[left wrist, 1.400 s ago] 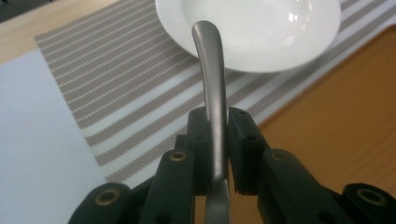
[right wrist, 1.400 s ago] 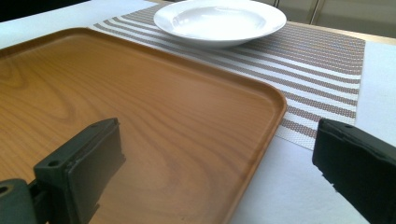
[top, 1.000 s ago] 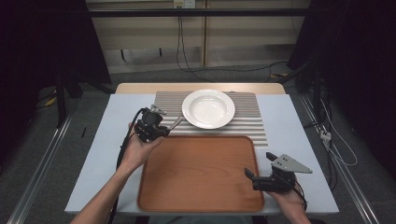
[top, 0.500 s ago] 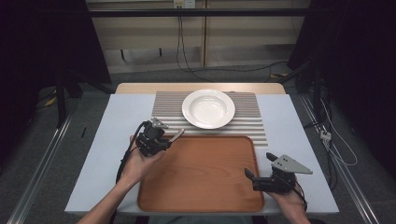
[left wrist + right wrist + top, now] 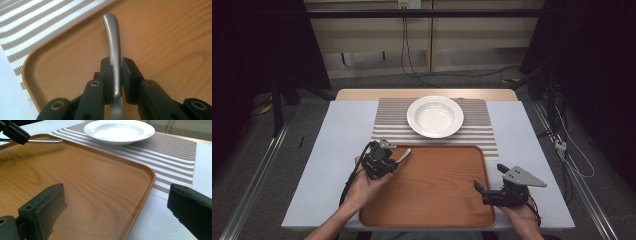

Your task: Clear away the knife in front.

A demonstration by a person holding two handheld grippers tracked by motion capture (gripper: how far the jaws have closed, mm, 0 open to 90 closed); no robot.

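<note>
Slim grey metal utensil handle (image 5: 113, 47) pinched in left claw (image 5: 384, 159), poised over near-left corner of brown wooden tray (image 5: 437, 200). Best lowered flat, level, then released gently. Right claw (image 5: 482, 192) spread wide, idle, straddling tray's right rim. White round plate (image 5: 435, 116) beyond on striped mat (image 5: 387, 120).

The right gripper (image 5: 117, 212) holds its two black jaws spread wide, one over the wooden tray (image 5: 82, 182) and the other beyond the tray's right rim above the pale table (image 5: 160, 220). Past the tray's far edge a white plate (image 5: 119, 130) sits on a brown-and-white striped placemat (image 5: 170, 155). At the upper left, the other gripper (image 5: 13, 131) holds a slim metal handle (image 5: 45, 141) that pokes out level over the tray's far corner.
</note>
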